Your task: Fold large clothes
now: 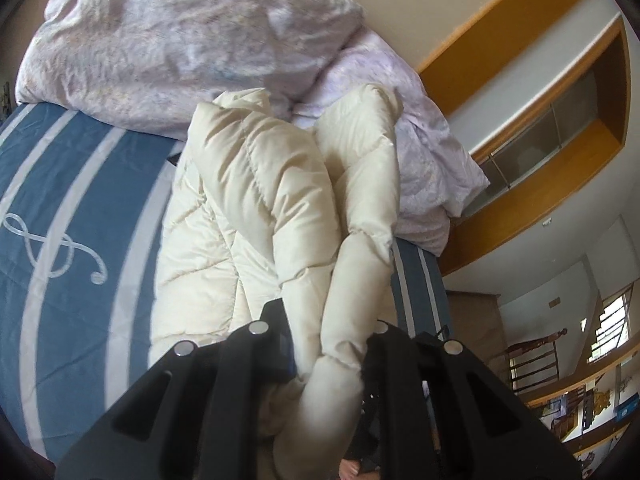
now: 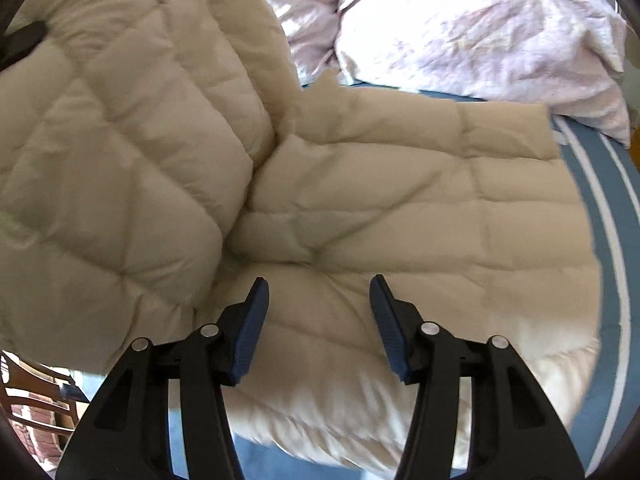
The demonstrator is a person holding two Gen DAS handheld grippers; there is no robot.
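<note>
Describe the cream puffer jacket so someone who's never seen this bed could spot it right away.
Start at the blue bedspread with white stripes. In front of the crumpled lilac duvet lies the puffer jacket, one part lifted in the left gripper. Unlike the thin lilac bedding, it is cream, puffy and quilted.

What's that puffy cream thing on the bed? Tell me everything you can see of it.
It is a cream quilted puffer jacket, smooth and slightly shiny, stitched into padded squares. Most of it lies spread on the blue striped bedsheet, next to a crumpled lilac duvet. One padded part is lifted and folded over, pinched between the fingers of the left gripper. The right gripper hovers open above it, holding nothing.
</note>
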